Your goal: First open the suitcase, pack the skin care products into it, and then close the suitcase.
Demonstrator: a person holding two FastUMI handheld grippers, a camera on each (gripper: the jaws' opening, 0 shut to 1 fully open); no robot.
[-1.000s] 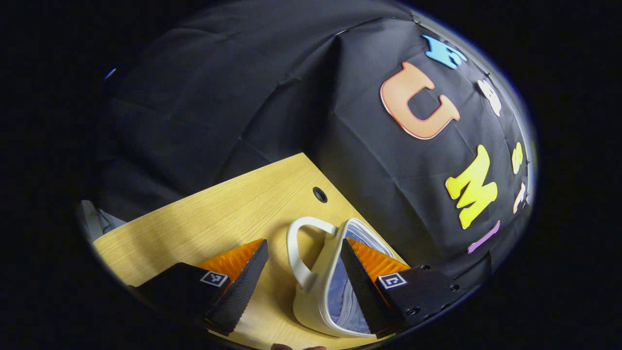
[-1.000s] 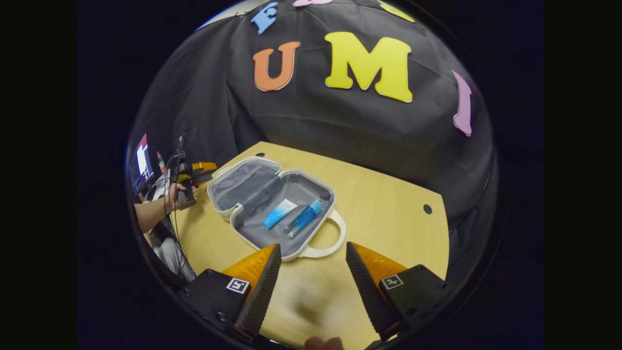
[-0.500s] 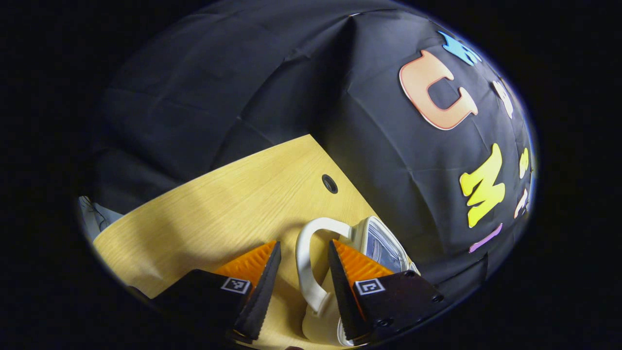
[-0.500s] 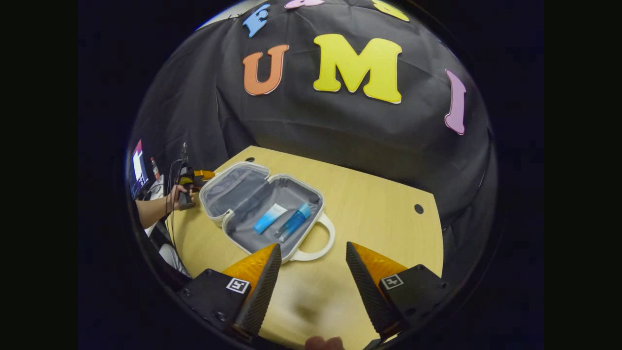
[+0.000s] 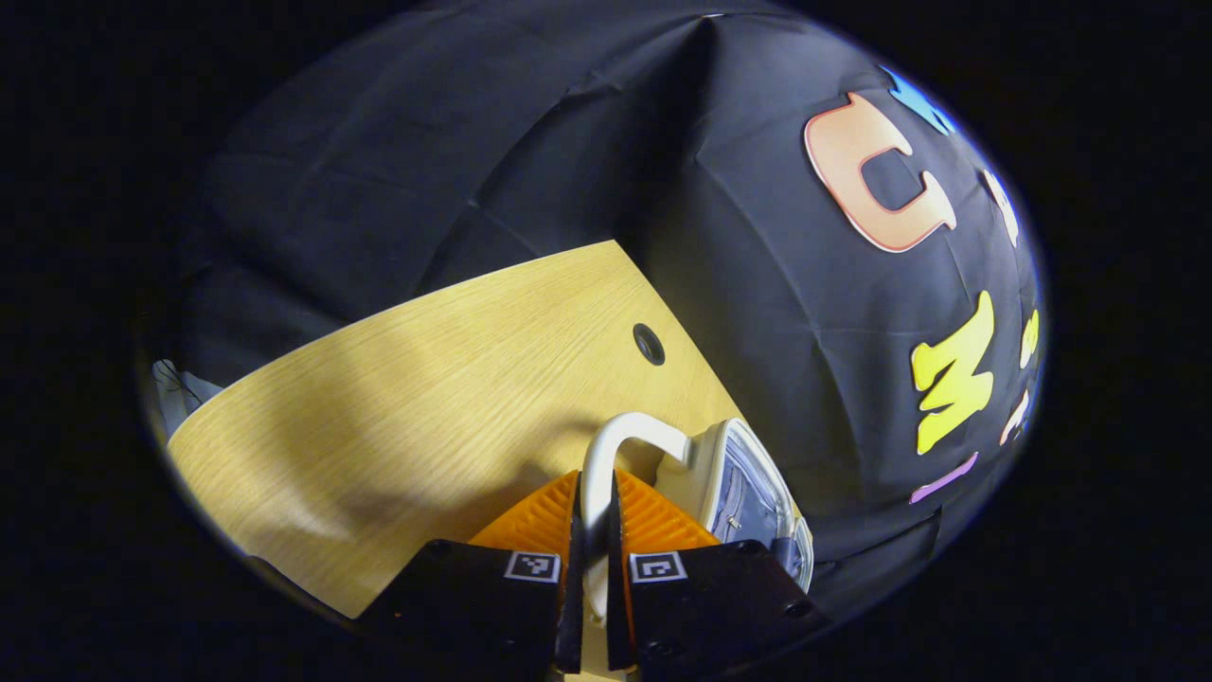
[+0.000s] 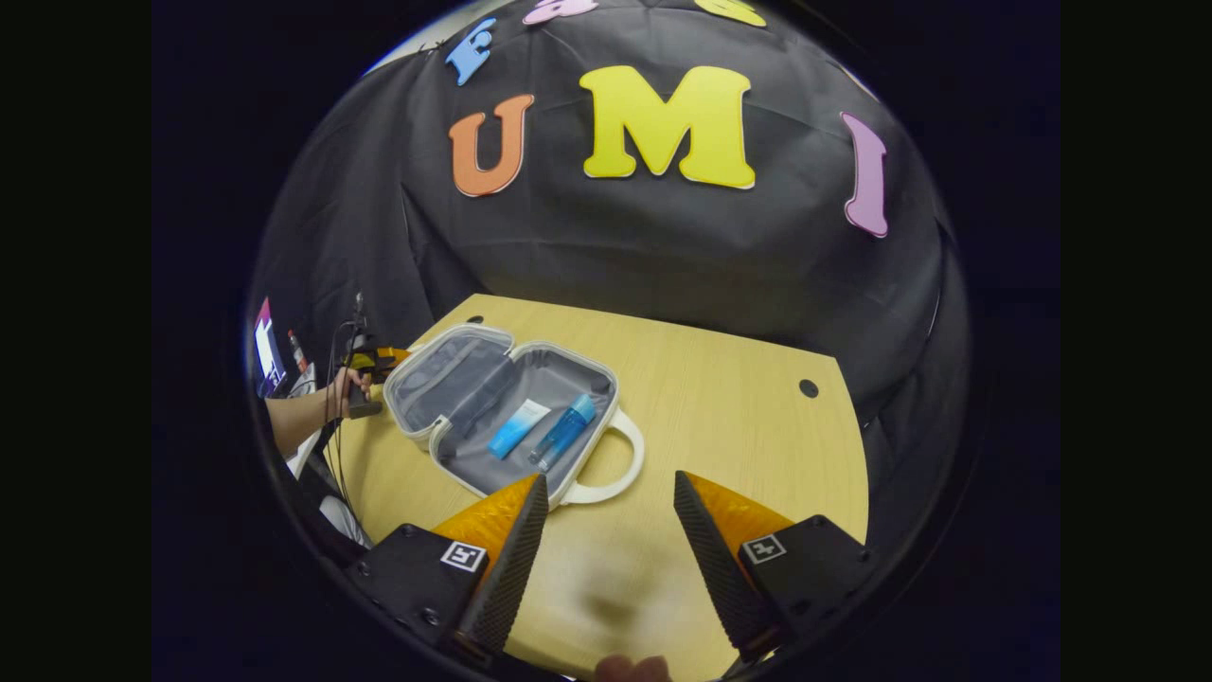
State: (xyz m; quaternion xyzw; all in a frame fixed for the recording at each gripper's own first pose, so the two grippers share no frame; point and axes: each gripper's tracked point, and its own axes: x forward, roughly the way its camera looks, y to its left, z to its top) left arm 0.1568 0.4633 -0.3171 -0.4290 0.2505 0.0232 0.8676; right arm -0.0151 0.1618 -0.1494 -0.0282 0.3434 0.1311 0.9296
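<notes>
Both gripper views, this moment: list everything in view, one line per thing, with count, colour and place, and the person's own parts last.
Small hard-shell suitcase: one, cream shell with grey lining, lying open on the table.
Suitcase handles: two, cream; one on the lid half, one on the near half.
Squeeze tube: one, blue and white, lying in the near half.
Slim bottle: one, blue, beside the tube.
Wooden table: one, light yellow, with dark round holes.
Monitor: one, far left, detail unclear.
Left gripper: shut on the lid handle.
Right gripper: open above the table.
Person's hand: one, holding the left gripper.
</notes>
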